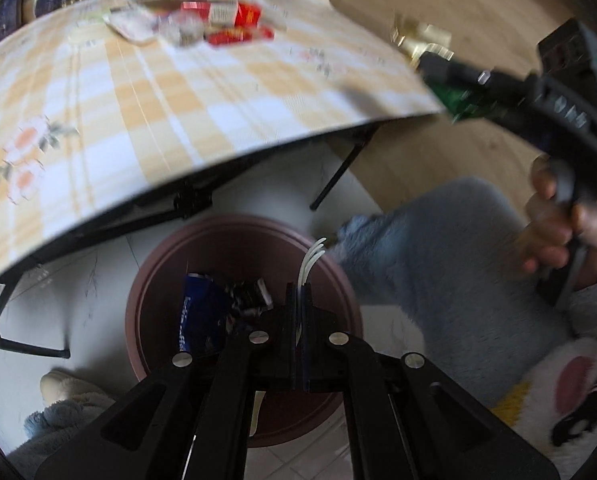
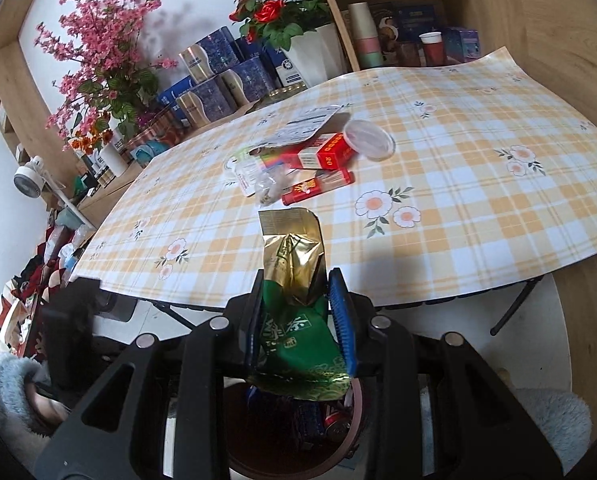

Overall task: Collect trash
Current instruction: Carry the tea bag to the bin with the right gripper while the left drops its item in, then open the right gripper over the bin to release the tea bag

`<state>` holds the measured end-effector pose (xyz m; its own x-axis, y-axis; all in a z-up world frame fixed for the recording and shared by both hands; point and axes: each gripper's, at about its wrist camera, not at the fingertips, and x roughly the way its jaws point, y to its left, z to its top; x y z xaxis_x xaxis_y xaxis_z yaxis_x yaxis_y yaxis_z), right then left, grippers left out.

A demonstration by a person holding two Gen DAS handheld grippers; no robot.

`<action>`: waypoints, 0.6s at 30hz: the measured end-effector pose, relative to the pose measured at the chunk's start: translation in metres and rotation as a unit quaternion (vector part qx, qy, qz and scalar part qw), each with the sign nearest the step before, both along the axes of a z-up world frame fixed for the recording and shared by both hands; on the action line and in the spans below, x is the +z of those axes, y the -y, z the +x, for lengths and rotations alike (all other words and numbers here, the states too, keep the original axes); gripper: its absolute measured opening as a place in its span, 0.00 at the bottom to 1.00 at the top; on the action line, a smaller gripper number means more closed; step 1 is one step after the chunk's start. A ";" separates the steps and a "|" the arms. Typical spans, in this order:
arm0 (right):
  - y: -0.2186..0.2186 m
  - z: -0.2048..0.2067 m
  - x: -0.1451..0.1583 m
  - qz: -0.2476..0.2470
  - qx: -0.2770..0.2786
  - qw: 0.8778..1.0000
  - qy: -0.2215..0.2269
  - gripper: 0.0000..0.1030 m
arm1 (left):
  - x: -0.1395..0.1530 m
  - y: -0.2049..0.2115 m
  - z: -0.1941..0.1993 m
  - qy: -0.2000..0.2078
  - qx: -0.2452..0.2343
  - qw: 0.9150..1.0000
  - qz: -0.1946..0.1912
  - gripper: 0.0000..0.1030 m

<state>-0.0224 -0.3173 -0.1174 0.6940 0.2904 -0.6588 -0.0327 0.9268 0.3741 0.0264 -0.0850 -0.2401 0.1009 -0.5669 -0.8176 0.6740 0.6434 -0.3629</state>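
My left gripper [image 1: 298, 294] hangs over a brown round bin [image 1: 158, 272] on the floor, shut on a few thin white strips [image 1: 312, 258] that stick up between its pads. A blue can [image 1: 198, 312] and dark wrappers lie inside the bin. My right gripper [image 2: 296, 280] is shut on a green and gold tea packet [image 2: 290, 256], held at the table's near edge above the bin [image 2: 356, 412]. In the left wrist view the right gripper [image 1: 426, 60] and its packet [image 1: 458, 102] appear at the upper right. On the checked table [image 2: 458, 200] lie red boxes [image 2: 330, 152], a clear lid [image 2: 368, 140] and paper scraps [image 2: 306, 124].
The folding table's black legs [image 1: 338, 172] stand beside the bin. A person's legs in fluffy blue fabric [image 1: 438, 260] and a slipper [image 1: 64, 388] flank it. Behind the table are flower pots [image 2: 314, 52], blue boxes [image 2: 214, 96] and wooden shelves [image 2: 498, 8].
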 end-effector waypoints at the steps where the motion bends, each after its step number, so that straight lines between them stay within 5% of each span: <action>1: 0.001 0.000 -0.001 0.001 -0.002 1.000 -0.001 0.32 | -0.003 0.001 0.001 -0.003 -0.002 1.000 0.003 0.02; 6: 0.003 -0.003 -0.012 0.014 -0.007 1.000 -0.014 0.32 | -0.016 0.009 0.004 -0.010 -0.010 1.000 0.015 0.06; 7: 0.003 -0.002 -0.014 0.020 -0.009 1.000 -0.017 0.32 | -0.017 0.008 0.003 -0.011 -0.010 1.000 0.013 0.13; 9: 0.003 -0.002 -0.018 0.020 -0.010 1.000 -0.022 0.32 | -0.015 0.004 0.003 -0.006 -0.001 1.000 -0.002 0.55; 14: -0.016 -0.003 -0.022 -0.023 0.018 0.999 -0.021 0.32 | 0.012 -0.011 0.008 0.036 0.053 0.998 -0.014 0.82; 18: -0.035 -0.004 -0.027 -0.046 0.052 0.997 -0.024 0.32 | 0.046 -0.038 0.004 0.098 0.113 0.988 -0.029 0.94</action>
